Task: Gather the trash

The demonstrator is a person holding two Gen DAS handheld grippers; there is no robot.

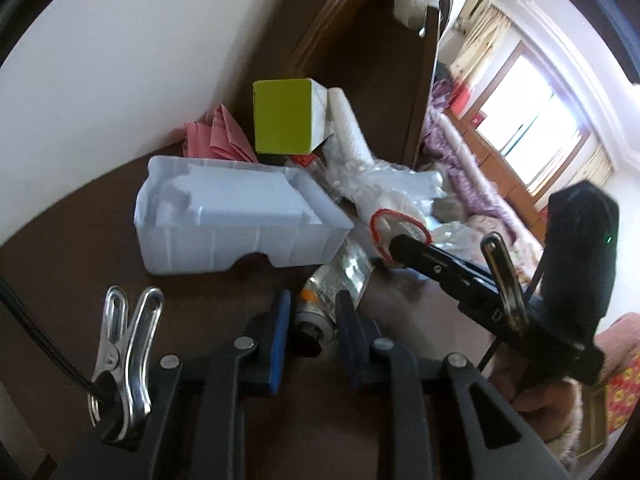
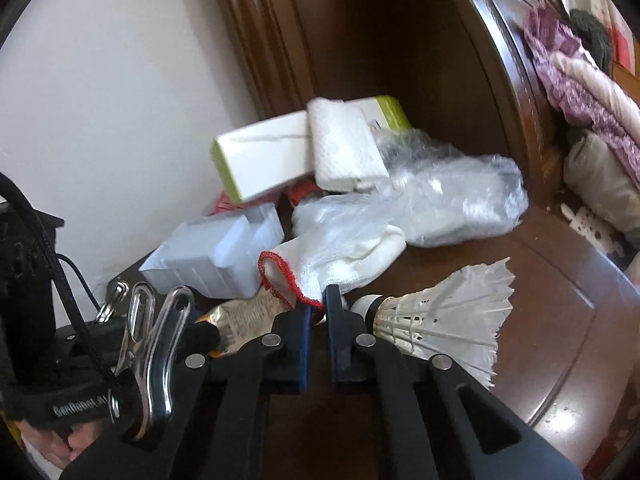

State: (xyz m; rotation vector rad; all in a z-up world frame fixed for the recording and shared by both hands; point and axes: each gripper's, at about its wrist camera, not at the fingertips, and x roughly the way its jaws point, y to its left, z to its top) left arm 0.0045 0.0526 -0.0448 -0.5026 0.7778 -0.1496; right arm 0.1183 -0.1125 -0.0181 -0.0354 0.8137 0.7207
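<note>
Trash lies piled on a dark wooden table. A crumpled silver tube with a black cap lies between the fingers of my left gripper, which is shut on its cap end. My right gripper is shut on the red-trimmed cuff of a white glove; it also shows in the left wrist view. A white foam tray, a green and white box, pink paper and clear plastic wrap lie behind. A white shuttlecock lies right of my right gripper.
A white wall stands at the left and a dark wooden headboard at the back. Bedding lies to the right past the table edge. A white folded foam sheet rests on the box.
</note>
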